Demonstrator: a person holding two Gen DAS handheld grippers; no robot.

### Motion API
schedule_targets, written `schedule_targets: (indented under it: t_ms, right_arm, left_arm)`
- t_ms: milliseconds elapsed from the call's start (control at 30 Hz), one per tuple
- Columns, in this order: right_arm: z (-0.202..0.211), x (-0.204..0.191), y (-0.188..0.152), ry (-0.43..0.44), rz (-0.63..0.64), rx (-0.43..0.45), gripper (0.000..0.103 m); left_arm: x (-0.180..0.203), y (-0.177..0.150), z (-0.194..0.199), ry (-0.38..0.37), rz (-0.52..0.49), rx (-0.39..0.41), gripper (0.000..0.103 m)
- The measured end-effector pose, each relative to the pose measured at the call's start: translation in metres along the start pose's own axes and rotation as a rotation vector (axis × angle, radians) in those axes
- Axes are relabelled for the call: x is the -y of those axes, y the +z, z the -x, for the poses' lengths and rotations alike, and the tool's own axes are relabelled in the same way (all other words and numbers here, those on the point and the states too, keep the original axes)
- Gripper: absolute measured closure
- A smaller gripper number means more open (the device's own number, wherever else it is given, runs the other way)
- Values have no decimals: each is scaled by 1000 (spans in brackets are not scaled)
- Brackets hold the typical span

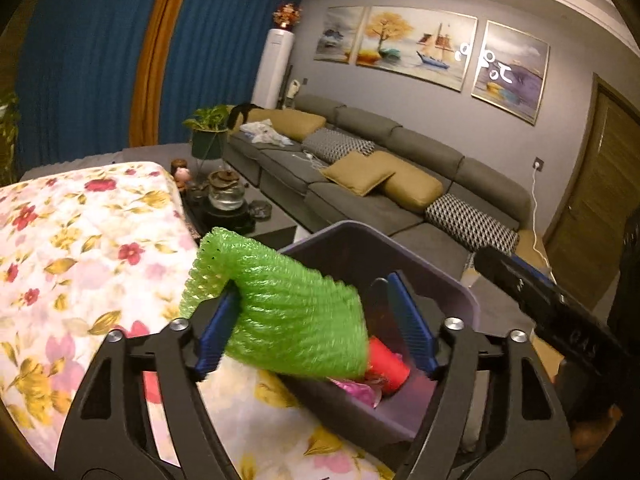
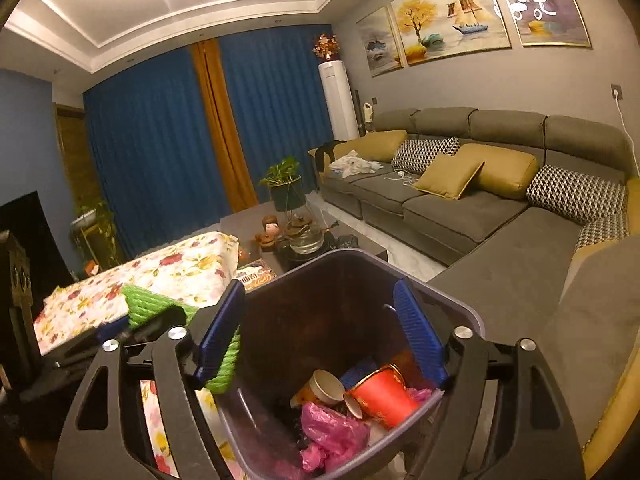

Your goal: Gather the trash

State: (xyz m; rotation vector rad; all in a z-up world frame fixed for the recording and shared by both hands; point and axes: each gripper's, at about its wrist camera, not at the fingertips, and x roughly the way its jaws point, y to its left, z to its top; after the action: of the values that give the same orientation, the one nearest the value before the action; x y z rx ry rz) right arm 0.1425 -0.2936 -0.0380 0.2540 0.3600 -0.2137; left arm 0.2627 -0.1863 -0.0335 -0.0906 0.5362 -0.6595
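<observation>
Green foam netting (image 1: 280,312) is lying nearest the lens, draped over the left gripper's (image 1: 316,320) left pad and hanging across the gap toward the bin (image 1: 460,300). Both pads are standing wide apart; neither is pressing the netting, so it is only hanging there. It is sitting above the bin's near-left rim, partly over the opening and partly over the floral cloth (image 1: 80,240).

Risk: the netting is light and open-weave, and it may be snagging on the ribbed pad. If the gripper is pulled away now, the sleeve could ride along or drop on the cloth outside the bin. A slight shake over the opening looks safer.

Netting itself: bright green, ribbed mesh, tube-shaped, soft and crumpled, edges blurred.

Right gripper (image 2: 320,332) is hovering over the bin mouth, fingers spread, nothing between them. A green strip (image 2: 226,364) is showing just behind its left pad; it is probably the same netting, though the view is too cramped to be sure.

Inside the bin: red paper cup (image 2: 384,396), pink plastic bag (image 2: 332,436), another cup (image 2: 324,388).

Farther out: grey sofa (image 2: 460,208), tea set on a low table (image 2: 304,236), blue curtains (image 2: 160,140).
</observation>
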Motion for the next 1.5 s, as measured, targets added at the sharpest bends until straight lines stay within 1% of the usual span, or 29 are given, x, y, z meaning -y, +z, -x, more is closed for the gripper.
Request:
schedule_targets:
  t_ms: [33,100,167,300,367,467,500,567,600,633,700,733,767,800,867,933,1033,1100,1200,1267,1367,1500]
  right_arm:
    - [2,-2,-1,-3,2,4,22]
    - [6,-5,-4,-11,0,7,22]
    - [5,-2,-2,-9,-17,3,22]
    - [11,5,-6,-21,-54,13,22]
    - [14,12,-7,-35,-72,21,22]
    - [18,19,-9,-54,-90,29,22]
    - [20,22,-9,-61,-95,34,22]
    - [22,26,-11,-70,-98,41,21]
    - [23,27,-11,-73,-98,45,21]
    - [24,29,-13,-75,-98,47,21]
    - [26,31,-16,-76,-101,48,21]
    - [27,32,-17,-74,-102,46,22]
    - [27,32,-19,-72,-102,45,22]
    - [27,32,-19,-71,-101,45,22]
    - [26,32,-21,-74,-97,44,22]
    - [25,30,-21,-73,-95,39,22]
    - [25,27,-21,-61,-84,33,22]
    - [20,16,-23,-26,-55,7,22]
    - [5,-9,-33,52,28,-67,22]
    - [-9,-23,-41,90,65,-116,22]
    - [-23,-34,-47,123,84,-155,22]
    - [-39,-41,-45,154,64,-192,22]
  left_arm:
    - [-3,0,4,3,8,10,23]
    - [-5,0,6,-12,14,10,23]
    - [-4,-1,2,-41,28,-15,23]
    - [0,-6,-7,-129,39,-57,23]
    - [-1,-5,-9,-193,66,-66,23]
    - [1,-1,-11,-255,91,-61,22]
    - [3,1,-12,-292,91,-67,21]
    - [7,2,-14,-335,89,-75,12]
    - [9,3,-17,-353,87,-82,10]
    - [11,3,-20,-343,82,-89,7]
    - [15,3,-31,-218,50,-137,6]
    - [13,0,-35,-183,42,-166,6]
    - [11,-1,-39,-174,47,-191,6]
    - [9,-1,-39,-189,65,-200,6]
    - [4,4,-36,-237,112,-189,6]
    - [3,11,-35,-269,138,-178,6]
    - [2,19,-32,-298,156,-154,6]
    - [0,19,-34,-289,165,-152,6]
    - [-6,15,-40,-331,212,-188,6]
    - [-10,16,-40,-335,228,-196,6]
    - [-14,18,-37,-331,220,-178,6]
    - [-13,18,-33,-364,236,-177,6]
